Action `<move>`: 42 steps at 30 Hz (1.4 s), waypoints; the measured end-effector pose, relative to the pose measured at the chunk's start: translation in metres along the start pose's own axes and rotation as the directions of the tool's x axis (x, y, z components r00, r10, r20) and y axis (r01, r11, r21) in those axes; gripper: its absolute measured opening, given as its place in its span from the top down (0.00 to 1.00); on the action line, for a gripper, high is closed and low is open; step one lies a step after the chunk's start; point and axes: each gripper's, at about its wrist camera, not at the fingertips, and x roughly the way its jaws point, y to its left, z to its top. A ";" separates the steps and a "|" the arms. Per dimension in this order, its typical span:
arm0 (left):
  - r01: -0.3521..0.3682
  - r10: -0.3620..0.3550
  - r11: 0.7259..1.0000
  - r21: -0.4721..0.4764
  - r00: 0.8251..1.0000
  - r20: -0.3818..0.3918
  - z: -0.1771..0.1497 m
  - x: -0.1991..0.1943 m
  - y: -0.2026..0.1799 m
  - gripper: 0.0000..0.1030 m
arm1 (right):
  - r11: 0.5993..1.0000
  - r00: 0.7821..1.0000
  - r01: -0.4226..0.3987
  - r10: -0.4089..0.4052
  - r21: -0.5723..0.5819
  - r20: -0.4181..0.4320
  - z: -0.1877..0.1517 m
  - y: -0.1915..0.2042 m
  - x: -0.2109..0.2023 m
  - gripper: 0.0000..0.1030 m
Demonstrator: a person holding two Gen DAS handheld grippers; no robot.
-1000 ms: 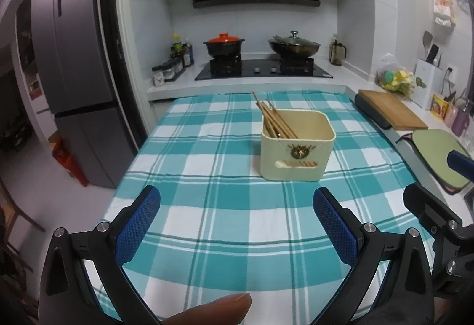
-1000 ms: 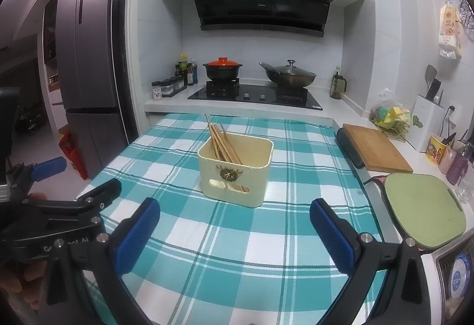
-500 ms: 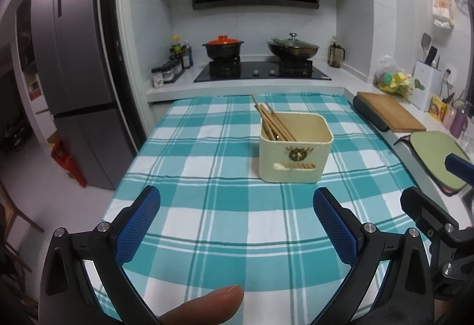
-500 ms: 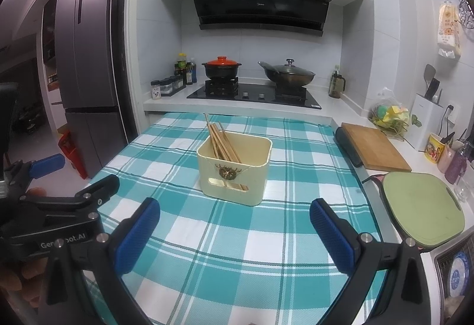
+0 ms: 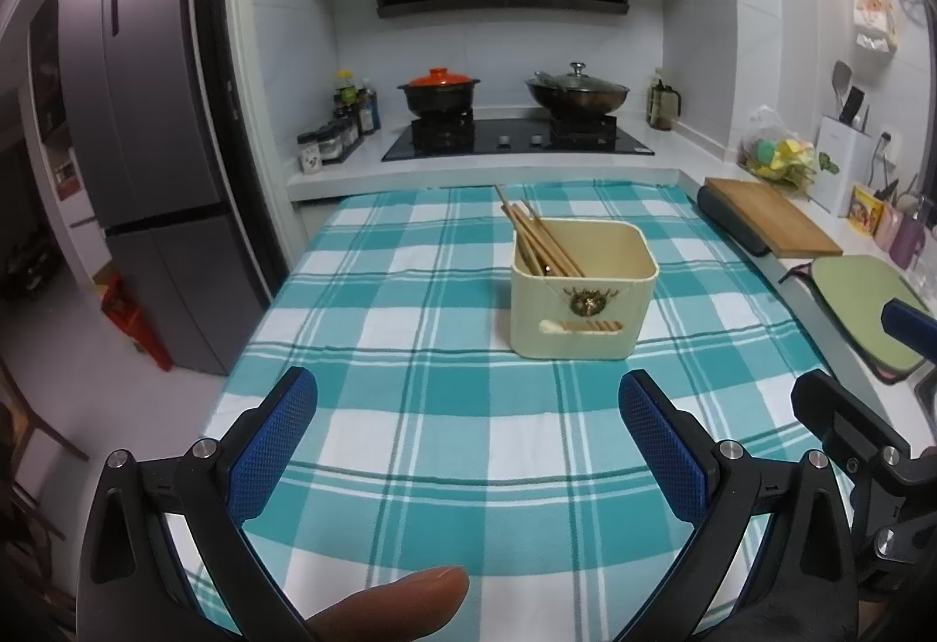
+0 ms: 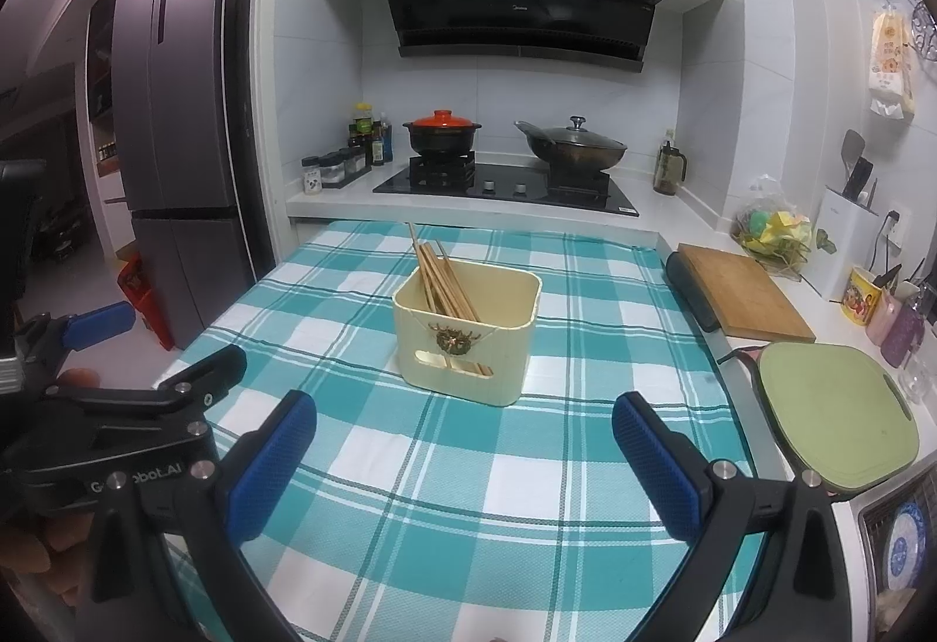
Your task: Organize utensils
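1. Tablecloth (image 5: pixel 445 407) in teal and white check covers the whole table; we see its far edge meet the white counter with the black hob (image 5: pixel 515 141), and its right edge run along the counter that carries the boards.
2. Refrigerator (image 5: pixel 146 161) stands tall beyond the table's left edge, grey and glossy.
3. We count two boards on the right counter: a wooden cutting board (image 6: pixel 741 290) toward the far right corner of the table, and a green cutting board (image 6: pixel 837 407) nearer us.
4. On the hob we find a black pot with an orange lid (image 6: pixel 442 132) on the left and a lidded wok (image 6: pixel 574 147) on the right.
5. The cream utensil holder (image 5: pixel 580 290) stands upright on the cloth, a little right of the table's middle and toward the far edge (well apart from both tools).
6. Wooden chopsticks (image 5: pixel 536 238) sit in the holder, leaning toward its far left corner, tips out over the rim.
7. Our left gripper (image 5: pixel 468 443) hangs over the near edge of the table, blue pads spread wide and grasping nothing.
8. Our right gripper (image 6: pixel 462 448) hangs beside it over the same near edge, likewise released and empty-handed.
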 end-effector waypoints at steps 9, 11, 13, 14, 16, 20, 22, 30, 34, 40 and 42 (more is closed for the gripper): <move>-0.002 0.002 1.000 0.001 1.000 0.006 0.000 0.001 -0.001 0.00 | 1.000 1.000 0.005 -0.005 -0.001 -0.008 0.000 -0.001 0.000 0.00; -0.001 0.001 1.000 0.001 1.000 0.006 0.000 0.001 -0.001 0.00 | 1.000 1.000 0.005 -0.005 -0.002 -0.007 0.000 -0.001 0.000 0.00; -0.002 0.002 1.000 0.002 1.000 0.006 0.000 0.001 -0.001 0.00 | 1.000 1.000 0.004 -0.004 -0.002 -0.006 0.001 -0.001 0.000 0.00; -0.002 0.002 1.000 0.001 1.000 0.007 0.000 0.001 -0.001 0.00 | 1.000 1.000 0.005 -0.005 -0.003 -0.006 0.001 0.000 0.000 0.00; -0.002 0.002 1.000 0.001 1.000 0.007 0.000 0.001 -0.001 0.00 | 1.000 1.000 0.004 -0.004 -0.002 -0.005 0.001 -0.001 0.000 0.00; -0.002 0.002 1.000 0.002 1.000 0.007 0.000 0.001 -0.001 0.00 | 1.000 1.000 0.005 -0.005 -0.002 -0.005 0.000 -0.001 0.000 0.00; -0.001 0.001 1.000 0.001 1.000 0.007 0.000 0.001 -0.001 0.00 | 1.000 1.000 0.004 -0.004 -0.003 -0.006 0.000 -0.001 0.000 0.00; -0.002 0.002 1.000 -0.001 1.000 0.007 0.000 0.000 -0.003 0.00 | 1.000 1.000 0.005 -0.005 -0.005 -0.007 -0.001 -0.001 0.000 0.00; -0.001 0.001 1.000 0.000 1.000 0.006 0.000 0.001 -0.002 0.00 | 1.000 1.000 0.004 -0.004 -0.005 -0.008 0.000 -0.001 0.001 0.00; 0.000 0.000 1.000 -0.001 1.000 0.004 0.000 0.000 -0.004 0.00 | 1.000 1.000 0.003 -0.003 -0.006 -0.008 0.000 -0.001 0.000 0.00; 0.000 0.000 1.000 -0.001 1.000 0.004 0.000 0.000 -0.004 0.00 | 1.000 1.000 0.004 -0.004 -0.005 -0.008 0.000 -0.001 0.001 0.00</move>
